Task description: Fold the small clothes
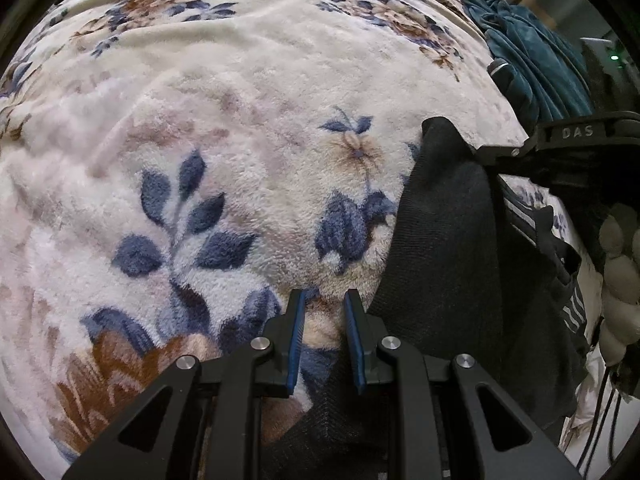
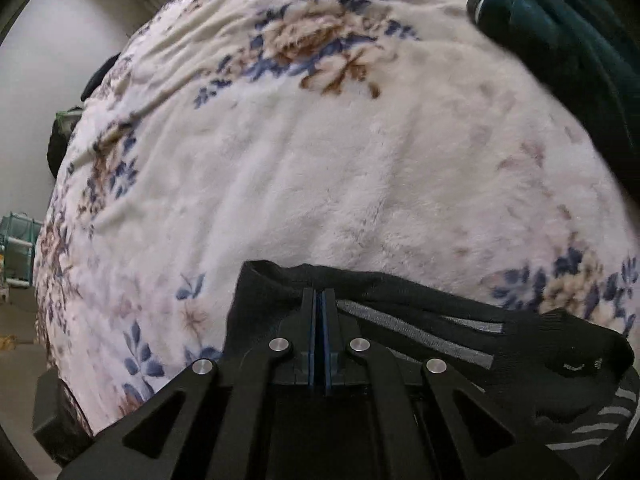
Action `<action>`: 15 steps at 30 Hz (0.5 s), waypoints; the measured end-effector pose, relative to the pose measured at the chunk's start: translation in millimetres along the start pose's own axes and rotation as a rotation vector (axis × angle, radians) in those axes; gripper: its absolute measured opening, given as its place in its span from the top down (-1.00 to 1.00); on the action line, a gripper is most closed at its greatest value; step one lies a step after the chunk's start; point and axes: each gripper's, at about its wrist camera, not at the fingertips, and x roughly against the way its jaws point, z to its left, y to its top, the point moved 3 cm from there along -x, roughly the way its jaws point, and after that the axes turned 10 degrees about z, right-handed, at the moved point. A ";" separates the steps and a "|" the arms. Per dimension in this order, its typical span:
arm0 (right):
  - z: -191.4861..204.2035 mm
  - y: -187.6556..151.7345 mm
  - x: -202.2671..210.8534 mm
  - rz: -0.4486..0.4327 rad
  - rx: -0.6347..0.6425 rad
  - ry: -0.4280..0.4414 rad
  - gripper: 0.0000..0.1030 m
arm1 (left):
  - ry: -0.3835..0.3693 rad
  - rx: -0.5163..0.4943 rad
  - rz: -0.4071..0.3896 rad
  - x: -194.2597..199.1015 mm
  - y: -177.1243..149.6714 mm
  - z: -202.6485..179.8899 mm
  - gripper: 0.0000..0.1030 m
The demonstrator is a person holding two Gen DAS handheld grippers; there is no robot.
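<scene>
A small black garment with grey stripes (image 1: 452,240) lies on a fluffy floral blanket (image 1: 240,120), at the right of the left wrist view. My left gripper (image 1: 325,300) is open and empty, just left of the garment's edge, over the blanket. In the right wrist view my right gripper (image 2: 319,294) is shut on the black garment (image 2: 400,308) near its upper edge and holds a fold of it. The right gripper's black body (image 1: 576,136) shows at the right edge of the left wrist view.
A dark teal garment (image 1: 528,52) lies piled at the far right of the blanket (image 2: 320,140); it also shows in the right wrist view (image 2: 580,32). The blanket's left edge drops to a floor with a wall and a green rack (image 2: 16,240).
</scene>
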 end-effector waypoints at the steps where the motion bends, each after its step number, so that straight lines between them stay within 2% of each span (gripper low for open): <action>1: -2.2 0.3 -1.5 0.018 -0.016 0.022 0.92 | -0.001 0.000 0.000 -0.4 -0.1 0.3 0.65; 2: -9.1 -1.5 4.8 0.010 -0.047 0.044 0.84 | -0.006 0.001 0.007 0.9 0.1 0.9 0.65; 4: -16.7 -12.6 18.7 -0.046 -0.108 0.080 0.45 | -0.013 0.007 0.013 6.0 1.0 2.1 0.65; 5: -28.1 -24.1 33.4 -0.089 -0.146 0.106 0.04 | -0.006 0.012 0.012 10.7 1.8 2.7 0.65; 6: -38.0 -34.4 43.9 -0.119 -0.174 0.119 -0.18 | 0.003 0.017 0.007 17.3 2.6 3.9 0.65; 8: -60.8 -62.8 64.1 -0.169 -0.244 0.135 -0.20 | 0.011 0.021 -0.007 27.9 5.1 2.4 0.58; 10: -86.3 -102.6 76.4 -0.195 -0.341 0.135 -0.20 | -0.003 0.015 -0.037 40.4 7.8 -1.8 0.28; 11: -102.3 -132.5 80.3 -0.206 -0.410 0.117 -0.20 | -0.021 0.004 -0.052 45.5 9.5 -6.3 0.00; 12: -110.4 -150.3 81.3 -0.208 -0.443 0.100 -0.20 | -0.025 -0.008 -0.059 47.8 10.6 -10.3 -0.17; 15: -145.3 -223.7 84.7 -0.200 -0.592 -0.009 -0.20 | -0.005 -0.065 -0.066 46.5 11.0 -28.9 -0.19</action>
